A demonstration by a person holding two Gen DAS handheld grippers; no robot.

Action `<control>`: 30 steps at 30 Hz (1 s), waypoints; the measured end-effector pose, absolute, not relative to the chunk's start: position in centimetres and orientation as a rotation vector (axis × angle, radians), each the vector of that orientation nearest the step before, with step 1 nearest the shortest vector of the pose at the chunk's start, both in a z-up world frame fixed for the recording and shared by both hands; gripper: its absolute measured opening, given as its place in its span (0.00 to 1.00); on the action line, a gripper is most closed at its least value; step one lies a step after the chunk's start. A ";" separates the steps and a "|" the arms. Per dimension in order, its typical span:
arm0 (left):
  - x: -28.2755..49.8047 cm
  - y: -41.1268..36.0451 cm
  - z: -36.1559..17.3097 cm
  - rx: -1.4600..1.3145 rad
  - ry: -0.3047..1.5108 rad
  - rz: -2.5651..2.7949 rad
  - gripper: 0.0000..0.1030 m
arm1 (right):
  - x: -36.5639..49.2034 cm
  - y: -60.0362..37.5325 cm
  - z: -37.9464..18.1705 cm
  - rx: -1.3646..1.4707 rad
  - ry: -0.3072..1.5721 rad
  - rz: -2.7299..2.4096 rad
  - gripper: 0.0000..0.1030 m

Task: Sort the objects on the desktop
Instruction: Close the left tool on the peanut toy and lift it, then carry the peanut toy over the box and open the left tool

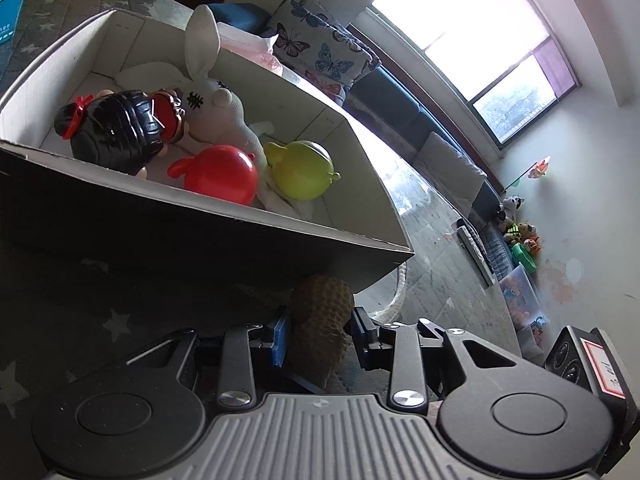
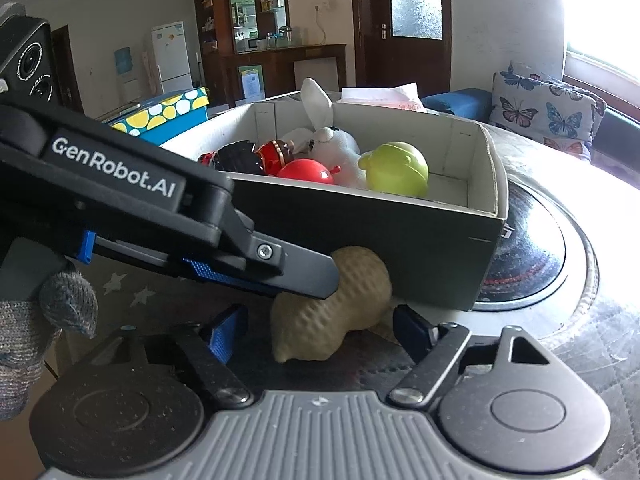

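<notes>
Left claw is closed on the peanut toy, pads pressing both flanks; peanut sits on the table touching the near wall of the cardboard box. Judgement: grip set for lifting it over that wall, the main obstacle. Right claw is spread wide, empty, straddling the same peanut. Box already holds a doll, plush rabbit, red toy, green toy; free floor at its right end.

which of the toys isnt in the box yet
The tan peanut-shaped toy: it sits on the table against the box wall, between the left gripper fingers. The other toys lie inside.
</notes>
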State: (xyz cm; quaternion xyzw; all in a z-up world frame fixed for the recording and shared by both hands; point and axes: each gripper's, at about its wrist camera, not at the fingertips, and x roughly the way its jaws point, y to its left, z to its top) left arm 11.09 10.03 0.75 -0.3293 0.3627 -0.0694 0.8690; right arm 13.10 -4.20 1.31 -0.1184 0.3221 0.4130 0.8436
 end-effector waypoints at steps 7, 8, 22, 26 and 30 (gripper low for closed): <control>11.4 9.9 0.3 -0.704 0.778 -0.153 0.34 | 13.1 -4.4 1.5 -0.256 0.680 0.859 0.62; 11.4 9.9 0.2 -0.707 0.781 -0.156 0.34 | 13.1 -4.4 1.5 -0.256 0.682 0.860 0.61; 9.4 10.3 4.0 -0.682 0.670 -0.187 0.32 | 11.4 -4.3 5.7 -0.290 0.566 0.887 0.57; 9.6 11.3 5.7 -0.667 0.612 -0.183 0.32 | 12.3 -3.1 7.3 -0.294 0.523 0.902 0.56; 11.0 12.8 6.8 -0.666 0.576 -0.163 0.32 | 14.6 -0.8 8.4 -0.292 0.500 0.912 0.54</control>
